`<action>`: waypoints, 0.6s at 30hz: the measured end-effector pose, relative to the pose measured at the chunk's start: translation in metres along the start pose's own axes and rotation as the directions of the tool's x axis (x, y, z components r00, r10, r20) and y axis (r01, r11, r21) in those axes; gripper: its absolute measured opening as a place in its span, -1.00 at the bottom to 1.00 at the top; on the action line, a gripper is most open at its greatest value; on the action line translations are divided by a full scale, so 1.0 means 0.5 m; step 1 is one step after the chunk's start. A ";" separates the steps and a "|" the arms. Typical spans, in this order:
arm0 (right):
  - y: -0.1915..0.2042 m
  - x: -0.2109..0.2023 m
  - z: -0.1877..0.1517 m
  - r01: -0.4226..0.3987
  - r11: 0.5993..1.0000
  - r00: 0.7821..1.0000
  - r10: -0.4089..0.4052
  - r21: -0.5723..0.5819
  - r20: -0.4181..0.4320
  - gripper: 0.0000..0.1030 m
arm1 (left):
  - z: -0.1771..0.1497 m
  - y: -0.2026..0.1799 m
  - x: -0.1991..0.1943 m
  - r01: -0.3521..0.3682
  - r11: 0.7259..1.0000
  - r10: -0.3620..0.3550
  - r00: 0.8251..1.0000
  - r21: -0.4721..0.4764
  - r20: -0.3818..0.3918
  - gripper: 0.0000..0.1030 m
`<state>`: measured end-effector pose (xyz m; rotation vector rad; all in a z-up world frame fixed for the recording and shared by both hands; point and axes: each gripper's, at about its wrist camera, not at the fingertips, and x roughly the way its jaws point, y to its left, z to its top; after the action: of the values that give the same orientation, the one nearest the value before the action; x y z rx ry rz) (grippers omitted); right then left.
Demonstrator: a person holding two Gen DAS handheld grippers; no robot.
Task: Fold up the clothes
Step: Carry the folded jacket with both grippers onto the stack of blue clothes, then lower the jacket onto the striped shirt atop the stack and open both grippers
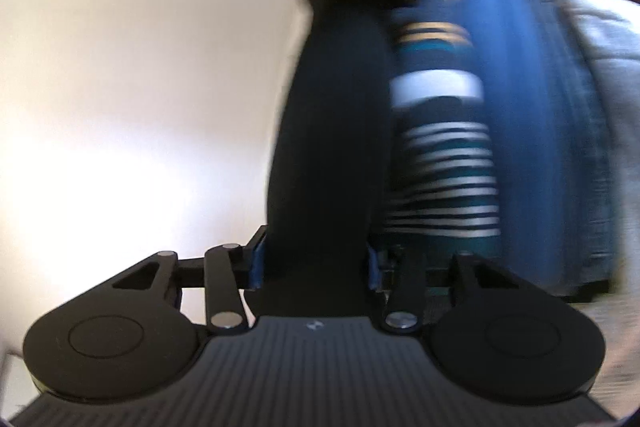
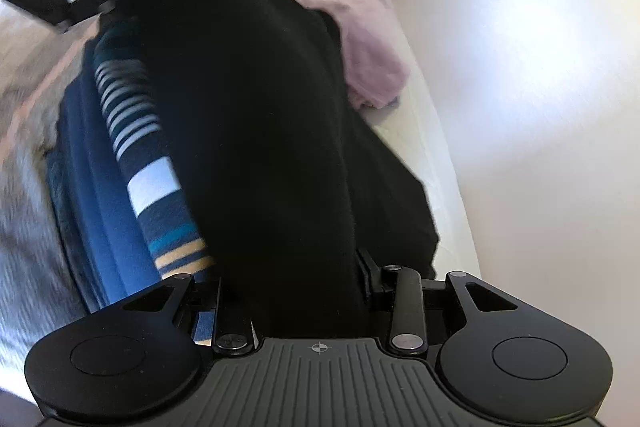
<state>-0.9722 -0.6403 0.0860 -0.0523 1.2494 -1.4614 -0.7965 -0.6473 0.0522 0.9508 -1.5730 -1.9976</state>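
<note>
Both my tongs, L (image 1: 314,267) & R (image 2: 296,291), clamped on black garment (image 2: 256,115), stretched taut btwn them for folding; striped stack (image 1: 440,155) at 1 o'clock.

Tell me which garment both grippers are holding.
The plain black garment: it runs between the fingers of the right gripper and left gripper, unlike the striped top, blue garment or pink one.

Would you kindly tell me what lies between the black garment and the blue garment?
A striped garment lies between the black garment and blue garment, shown in both wrist views.
</note>
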 end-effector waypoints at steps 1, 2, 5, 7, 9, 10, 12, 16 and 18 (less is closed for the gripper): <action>0.025 0.008 0.011 0.010 1.000 1.000 -0.010 0.018 0.010 -0.34 | -0.009 0.000 0.010 -0.006 1.000 0.006 1.000 -0.009 -0.001 -0.20; 0.038 0.020 0.026 0.014 1.000 1.000 -0.015 0.024 0.017 -0.34 | -0.018 -0.013 0.021 0.030 1.000 -0.030 0.999 -0.003 -0.020 -0.20; 0.079 0.025 0.037 0.019 1.000 1.000 -0.019 -0.019 0.012 -0.33 | -0.027 -0.067 0.017 0.148 0.989 -0.149 0.987 -0.016 -0.063 -0.20; 0.094 0.027 0.034 0.023 0.999 1.000 -0.022 -0.048 0.018 -0.33 | -0.019 -0.077 0.005 0.149 0.987 -0.153 0.985 -0.063 -0.080 -0.21; 0.095 -0.031 -0.014 0.024 0.996 0.999 -0.021 -0.089 0.029 -0.33 | -0.011 -0.076 0.003 0.138 0.986 -0.146 0.985 -0.098 -0.087 -0.22; 0.096 -0.057 -0.036 0.025 0.994 0.999 -0.022 -0.110 0.034 -0.32 | -0.008 -0.076 0.005 0.138 0.985 -0.147 0.985 -0.101 -0.088 -0.22; 0.091 -0.059 -0.034 0.043 0.986 0.999 -0.039 -0.160 0.028 -0.23 | -0.006 -0.075 0.011 0.144 0.984 -0.154 0.984 -0.104 -0.094 -0.21; 0.096 -0.087 -0.048 0.093 0.973 0.995 -0.087 -0.213 0.037 0.07 | -0.009 -0.072 0.023 0.153 0.982 -0.164 0.981 -0.113 -0.103 -0.21; 0.112 -0.092 -0.074 0.091 0.971 0.995 -0.081 -0.223 0.053 0.07 | -0.015 -0.072 0.023 0.156 0.982 -0.167 0.981 -0.109 -0.100 -0.21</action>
<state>-0.9416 -0.5705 0.0582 -0.2922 1.3870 -1.3788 -0.7958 -0.6505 0.0138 1.1588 -1.3619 -2.0736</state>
